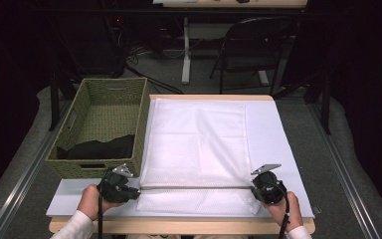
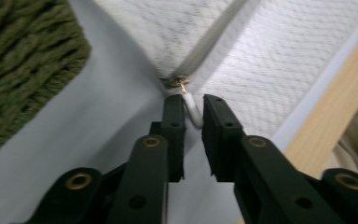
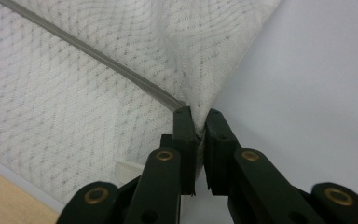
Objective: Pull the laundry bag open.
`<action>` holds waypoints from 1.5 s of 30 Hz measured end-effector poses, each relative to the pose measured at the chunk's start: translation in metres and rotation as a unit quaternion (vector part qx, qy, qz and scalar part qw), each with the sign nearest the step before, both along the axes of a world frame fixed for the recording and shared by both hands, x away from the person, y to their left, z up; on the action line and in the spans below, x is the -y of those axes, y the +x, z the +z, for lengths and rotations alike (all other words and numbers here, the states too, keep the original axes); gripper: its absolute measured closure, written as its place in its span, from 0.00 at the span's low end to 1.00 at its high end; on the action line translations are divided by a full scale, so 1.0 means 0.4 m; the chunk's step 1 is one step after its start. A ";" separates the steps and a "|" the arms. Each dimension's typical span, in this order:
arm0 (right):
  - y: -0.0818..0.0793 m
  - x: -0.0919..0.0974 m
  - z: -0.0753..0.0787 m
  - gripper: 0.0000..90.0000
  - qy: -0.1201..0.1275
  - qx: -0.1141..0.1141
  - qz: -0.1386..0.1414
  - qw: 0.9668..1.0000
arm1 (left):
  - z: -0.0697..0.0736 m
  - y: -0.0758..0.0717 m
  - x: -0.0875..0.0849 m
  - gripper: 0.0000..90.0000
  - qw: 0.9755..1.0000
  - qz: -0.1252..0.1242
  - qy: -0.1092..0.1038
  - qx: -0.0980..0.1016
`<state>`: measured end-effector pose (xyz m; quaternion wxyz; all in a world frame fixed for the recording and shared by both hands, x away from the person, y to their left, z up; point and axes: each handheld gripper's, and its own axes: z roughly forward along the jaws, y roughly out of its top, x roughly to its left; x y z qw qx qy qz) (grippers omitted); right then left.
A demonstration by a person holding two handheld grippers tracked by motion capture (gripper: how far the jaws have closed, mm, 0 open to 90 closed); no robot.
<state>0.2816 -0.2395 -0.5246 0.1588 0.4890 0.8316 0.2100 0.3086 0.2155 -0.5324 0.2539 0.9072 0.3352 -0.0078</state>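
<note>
- The left gripper [image 1: 129,189] sat at the near left end of a white mesh bag [image 1: 199,144] spread flat on a pale sheet [image 1: 278,144] over the wooden table [image 1: 179,226].
- In the left gripper view, its jaws were drawn nearly together on the white zipper pull tab [image 2: 193,108], which ran up between the fingertips [image 2: 173,105] to a small brass slider [image 2: 182,82] just beyond them.
- From the slider, the bag's zipper seam [image 2: 214,39] ran straight ahead of the fingers and away.
- A woven green basket [image 1: 104,107] stood to the outer side of the left fingers, close but apart, with dark cloth [image 1: 99,148] lying in its near end.
- The right gripper [image 1: 258,188] sat at the bag's near right corner.
- In the right gripper view, its jaws were clamped on a pinch of the mesh corner [image 3: 199,116], the cloth rising in a fold directly ahead of the fingertips [image 3: 182,116].
- The grey zipper line [image 1: 194,187] stretched taut between the two grippers and met the right fingertips from their inner side.
- The person's left hand [image 1: 92,201] and right hand [image 1: 286,214] held the grippers from the table's near edge.
</note>
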 end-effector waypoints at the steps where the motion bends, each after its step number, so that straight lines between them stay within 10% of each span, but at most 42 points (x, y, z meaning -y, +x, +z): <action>1: 0.000 0.000 0.000 0.93 0.000 0.000 0.000 1.000 | 0.002 -0.003 0.003 0.86 1.000 -0.007 0.004 0.000; 9: -0.007 0.005 0.012 0.78 0.015 0.004 0.011 1.000 | 0.009 -0.018 0.028 0.73 1.000 -0.019 -0.010 0.009; 18: -0.017 0.014 0.035 0.39 0.040 0.011 0.043 0.998 | 0.007 -0.020 0.054 0.52 0.998 -0.040 -0.037 0.012; 34: -0.033 -0.043 0.062 0.13 0.111 0.057 0.117 0.985 | 0.060 -0.041 0.005 0.08 0.995 -0.003 -0.092 0.041; 39: -0.026 -0.076 0.057 0.09 0.099 0.046 0.134 0.985 | 0.073 -0.051 -0.022 0.00 0.987 0.011 -0.149 0.054; 45: -0.017 -0.103 0.058 0.10 0.097 0.053 0.149 0.983 | 0.068 -0.071 -0.059 0.00 0.965 0.026 -0.244 0.092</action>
